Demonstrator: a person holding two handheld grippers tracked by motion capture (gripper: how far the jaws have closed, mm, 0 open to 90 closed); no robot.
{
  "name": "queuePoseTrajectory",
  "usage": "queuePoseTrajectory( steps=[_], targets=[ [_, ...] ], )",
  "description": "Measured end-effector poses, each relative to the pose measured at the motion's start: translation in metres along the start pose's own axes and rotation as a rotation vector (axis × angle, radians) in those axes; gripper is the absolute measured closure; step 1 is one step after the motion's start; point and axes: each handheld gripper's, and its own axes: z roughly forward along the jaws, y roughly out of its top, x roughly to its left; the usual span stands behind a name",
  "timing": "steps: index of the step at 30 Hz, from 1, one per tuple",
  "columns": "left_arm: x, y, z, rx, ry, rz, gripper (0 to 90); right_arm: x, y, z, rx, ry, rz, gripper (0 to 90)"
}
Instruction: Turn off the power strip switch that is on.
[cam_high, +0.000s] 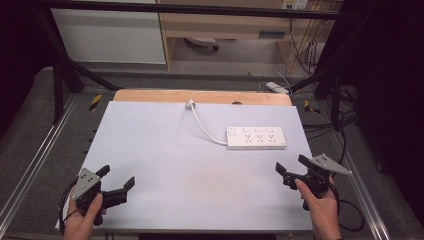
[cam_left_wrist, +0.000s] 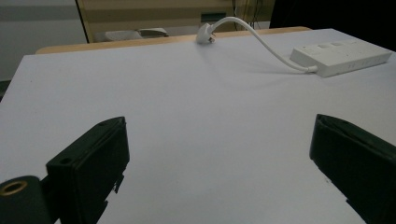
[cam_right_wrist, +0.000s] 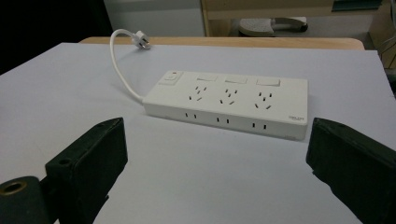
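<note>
A white power strip (cam_high: 256, 137) is lying flat on the pale table (cam_high: 165, 165), toward two o'clock from the table's middle, its long axis running nine-to-three across the high view. Its white cord (cam_high: 205, 125) is curving away from the strip's nine o'clock end toward eleven o'clock, ending in a plug (cam_high: 190, 104) that is resting near the table's far edge.

The right gripper (cam_high: 289, 170) is hovering at the near right corner of the table, jaws standing wide apart with nothing between them — the strip is lying at about eleven o'clock from it, near but not touching. In the right gripper view the strip (cam_right_wrist: 229, 102) is sitting straight ahead at twelve o'clock, broadside to the jaws, sockets facing up.

The left gripper (cam_high: 120, 181) is waiting at the near left corner, jaws likewise spread and empty; from there the strip is lying well apart, off toward two o'clock, as the left gripper view shows it (cam_left_wrist: 341, 56).

The right hand is clearly the nearer one, so any reach for the strip would likely fall to it — approaching across the short side.
</note>
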Motion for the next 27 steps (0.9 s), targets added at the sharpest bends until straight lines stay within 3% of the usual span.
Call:
queuePoseTrajectory(
  steps=[14, 27],
  targets=[
    [-0.001, -0.001, 0.001, 0.015, -0.006, 0.014, 4.6, 0.000, 0.019, 0.011, -0.001, 0.020, -0.016, 5.8],
    [0.001, -0.001, 0.000, 0.009, -0.001, 0.001, 4.6, 0.001, 0.038, 0.018, -0.018, 0.013, -0.035, 7.1]
  ],
)
